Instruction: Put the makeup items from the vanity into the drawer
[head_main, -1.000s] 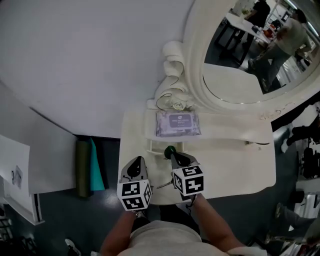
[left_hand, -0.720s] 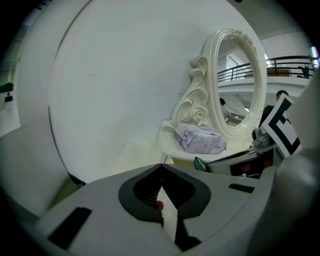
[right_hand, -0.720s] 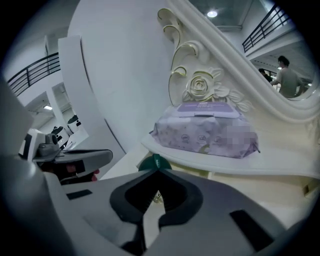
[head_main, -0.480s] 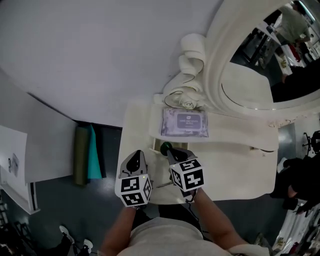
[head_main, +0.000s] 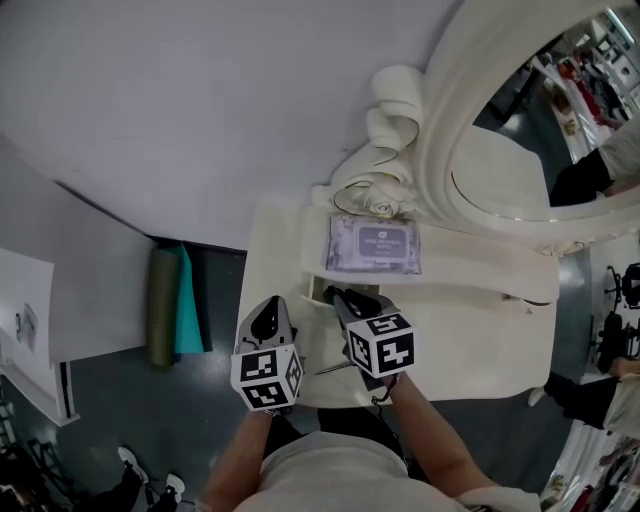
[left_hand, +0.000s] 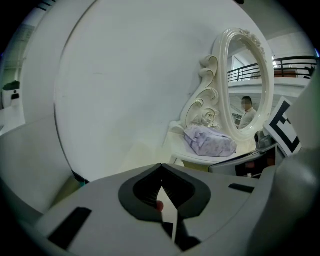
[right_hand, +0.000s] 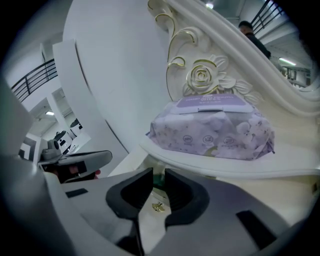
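as the right gripper (head_main: 345, 300) had just been spreading its jaws, the green makeup item (right_hand: 158, 179) sat loose between them in the drawer (head_main: 310, 292), beneath the wipes pack (head_main: 374, 244); left gripper (left_hand: 161, 166) jaws were pressed together.

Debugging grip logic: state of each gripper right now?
Left gripper: closed, nothing held.
Right gripper: jaws just opening, green item between them, unclamped.
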